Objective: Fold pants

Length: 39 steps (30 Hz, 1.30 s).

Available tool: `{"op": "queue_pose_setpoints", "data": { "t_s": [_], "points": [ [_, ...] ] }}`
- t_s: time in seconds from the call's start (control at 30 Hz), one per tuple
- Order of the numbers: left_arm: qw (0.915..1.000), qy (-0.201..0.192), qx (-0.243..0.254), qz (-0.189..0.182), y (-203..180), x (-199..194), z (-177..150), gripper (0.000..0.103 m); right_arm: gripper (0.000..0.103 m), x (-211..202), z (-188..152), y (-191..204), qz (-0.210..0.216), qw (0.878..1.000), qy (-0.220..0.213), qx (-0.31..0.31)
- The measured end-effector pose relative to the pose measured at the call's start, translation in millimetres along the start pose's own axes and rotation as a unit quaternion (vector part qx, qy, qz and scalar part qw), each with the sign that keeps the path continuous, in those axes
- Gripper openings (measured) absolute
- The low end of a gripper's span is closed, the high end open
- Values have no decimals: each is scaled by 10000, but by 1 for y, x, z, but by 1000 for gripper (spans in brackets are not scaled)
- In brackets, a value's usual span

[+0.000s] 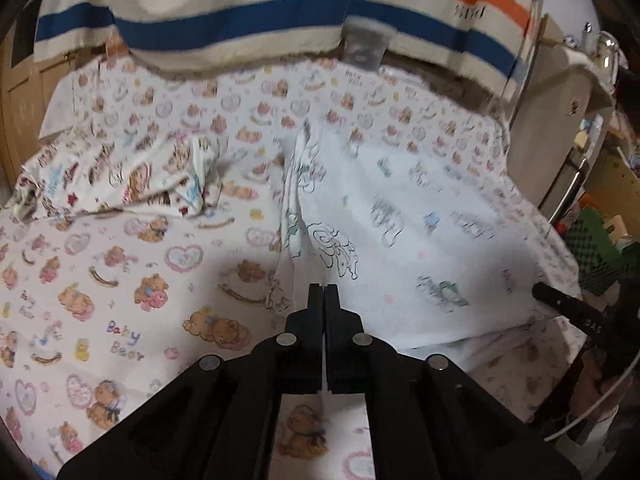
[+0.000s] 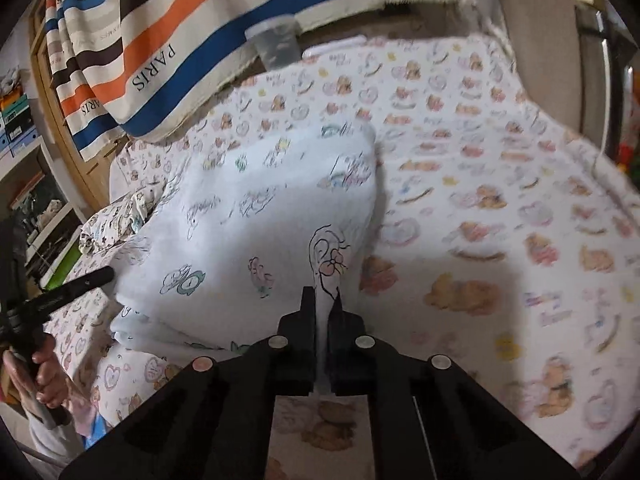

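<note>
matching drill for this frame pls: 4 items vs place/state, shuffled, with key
Items:
1. white pants
2. striped PARIS cloth
3. crumpled printed garment
4. right gripper

Places/states:
A. hanging along the far edge of the bed
B. jaws shut on a pinch of white fabric
C. spread over the teddy-bear sheet, held at its near edge
D. bunched in a heap to the left of the pants in the left wrist view

Pairs: 1-C, 2-A, 3-D, 4-B
</note>
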<state>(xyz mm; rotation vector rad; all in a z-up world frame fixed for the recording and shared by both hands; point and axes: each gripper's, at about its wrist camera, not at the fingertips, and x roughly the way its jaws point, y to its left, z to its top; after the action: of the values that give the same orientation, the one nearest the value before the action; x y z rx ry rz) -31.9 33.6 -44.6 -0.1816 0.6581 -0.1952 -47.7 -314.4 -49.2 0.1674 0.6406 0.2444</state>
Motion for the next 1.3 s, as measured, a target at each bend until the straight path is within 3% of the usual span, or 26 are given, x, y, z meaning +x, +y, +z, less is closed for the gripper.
{"op": "queue_pose_setpoints", "data": {
  "t_s": [0.17, 0.27, 0.37, 0.43, 0.53, 0.63, 0.7, 0.77, 0.83, 0.9, 1.0, 1.07, 1.13, 1.17, 1.2, 1.23, 1.3],
  "points": [
    [9995, 2, 248, 193, -12, -8, -5, 0, 4, -5, -2, -13, -442, 9990, 5, 3],
    [9962, 111, 368, 781, -12, 1, -14, 1, 4, -5, -5, -25, -599, 9981, 60, 100],
    [9903, 172, 329, 1340, -5, 10, -16, 11, 4, -20, -1, -27, -391, 9987, -280, 158],
    [9920, 62, 276, 1231, -5, 7, -11, 24, 4, -28, 4, -19, -249, 9986, -454, 43],
    [9973, -153, 366, 620, -18, -2, 6, 37, 4, -27, 20, 1, -42, 9983, -542, -208],
    [9970, -359, 682, 123, -40, 1, 40, 43, 4, -12, 53, 21, 306, 9978, -345, -466],
    [9949, -163, 958, 275, -53, 26, 70, 43, 4, 4, 86, 33, 375, 9971, -204, -632],
    [9945, 277, 964, 302, -57, 64, 101, 43, 4, 27, 114, 45, 439, 9964, 47, -724],
    [9929, 786, 857, 237, -55, 101, 124, 39, 4, 66, 141, 52, 745, 9936, 656, -545],
    [9896, 1185, 729, 357, -50, 141, 138, 33, 4, 116, 156, 56, 1117, 9816, 1495, -404],
    [9844, 1357, 704, 871, -39, 179, 146, 24, 4, 178, 157, 58, 723, 9732, 2054, -737],
    [9845, 1411, 489, 919, -23, 195, 148, 23, 4, 202, 157, 42, 686, 9706, 2258, -480],
    [9858, 1428, 238, 847, -2, 209, 148, 23, 4, 207, 159, 26, 611, 9766, 2021, -411],
    [9861, 1422, 166, 849, 5, 213, 146, 29, 4, 207, 159, 20, 389, 9788, 1952, -478],
    [9860, 1437, 137, 837, 11, 216, 145, 42, 4, 205, 161, 18, 169, 9812, 1822, -608],
    [9863, 1412, 156, 833, 14, 216, 145, 45, 4, 201, 165, 14, -182, 9842, 1594, -743],
    [9870, 1412, 134, 762, 16, 210, 147, 42, 4, 197, 169, 9, -875, 9839, 1339, -804]
  ]
}}
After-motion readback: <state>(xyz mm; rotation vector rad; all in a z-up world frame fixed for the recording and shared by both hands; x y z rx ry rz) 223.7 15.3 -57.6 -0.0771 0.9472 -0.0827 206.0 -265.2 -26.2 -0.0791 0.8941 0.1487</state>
